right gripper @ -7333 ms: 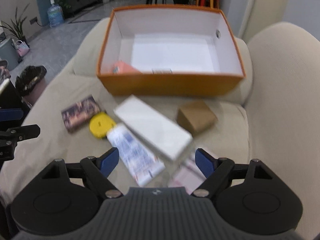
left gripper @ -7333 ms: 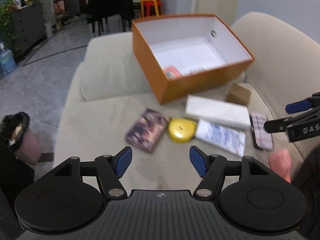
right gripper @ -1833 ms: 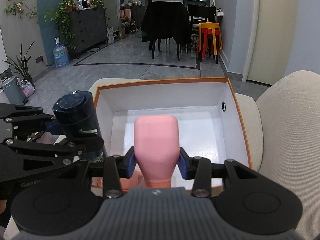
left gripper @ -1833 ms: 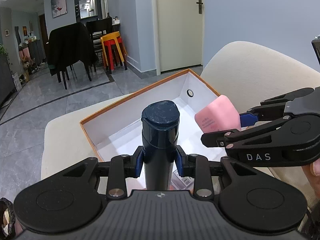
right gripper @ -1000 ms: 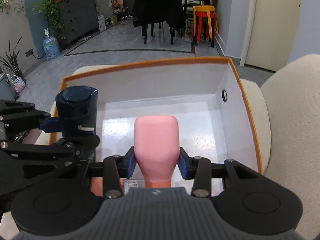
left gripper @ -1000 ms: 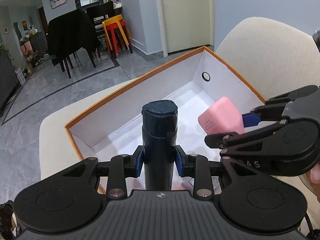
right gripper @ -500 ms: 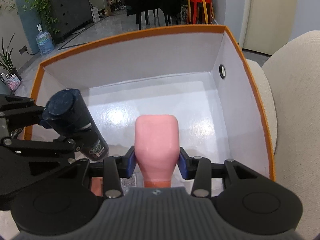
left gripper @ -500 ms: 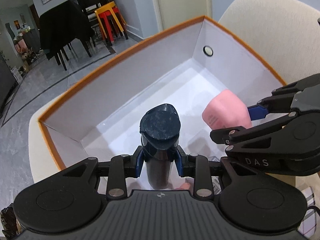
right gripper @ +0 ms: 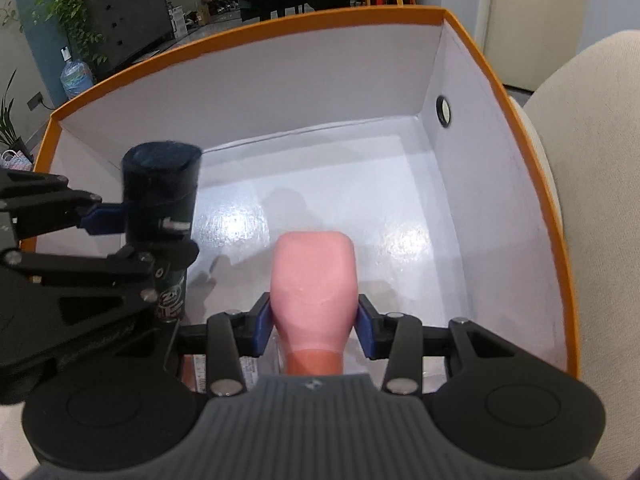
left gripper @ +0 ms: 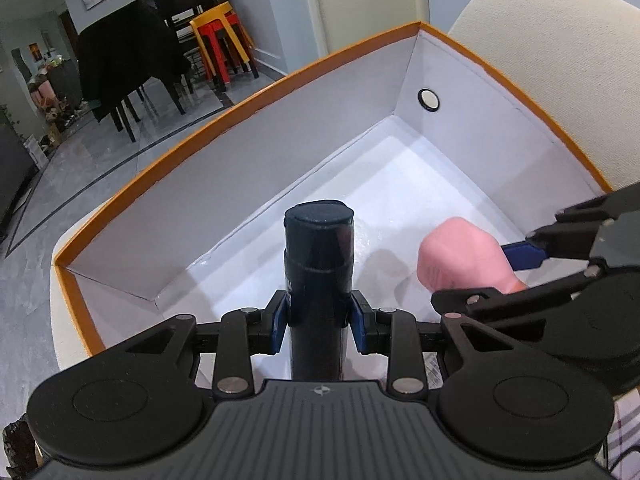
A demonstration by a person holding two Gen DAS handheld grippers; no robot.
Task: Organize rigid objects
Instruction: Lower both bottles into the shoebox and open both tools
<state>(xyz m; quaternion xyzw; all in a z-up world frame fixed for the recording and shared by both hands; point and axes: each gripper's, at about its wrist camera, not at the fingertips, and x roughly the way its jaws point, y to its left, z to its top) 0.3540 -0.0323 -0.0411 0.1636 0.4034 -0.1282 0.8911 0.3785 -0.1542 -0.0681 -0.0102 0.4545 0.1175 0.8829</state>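
My left gripper [left gripper: 319, 322] is shut on a dark blue cylindrical bottle [left gripper: 319, 268] that stands upright between its blue pads. My right gripper [right gripper: 314, 330] is shut on a pink bottle [right gripper: 313, 288]. Both hang inside the orange box [left gripper: 168, 152] with white inner walls, low over its glossy white floor [right gripper: 360, 208]. In the right wrist view the dark bottle [right gripper: 160, 200] and the left gripper sit at the left, by the box's left wall. From the left wrist view the pink bottle [left gripper: 460, 258] appears at the right, held by the right gripper [left gripper: 504, 268].
A small packet with printed text [right gripper: 196, 372] lies on the box floor under the grippers. The box rests on a beige sofa [right gripper: 592, 120] whose backrest rises at the right. Dark chairs [left gripper: 128, 56] and coloured stools [left gripper: 220, 36] stand on the tiled floor beyond.
Both grippers have sunk deeper into the box with their bottles, and the box walls now fill more of each view. The dark bottle stands straight again after tilting.
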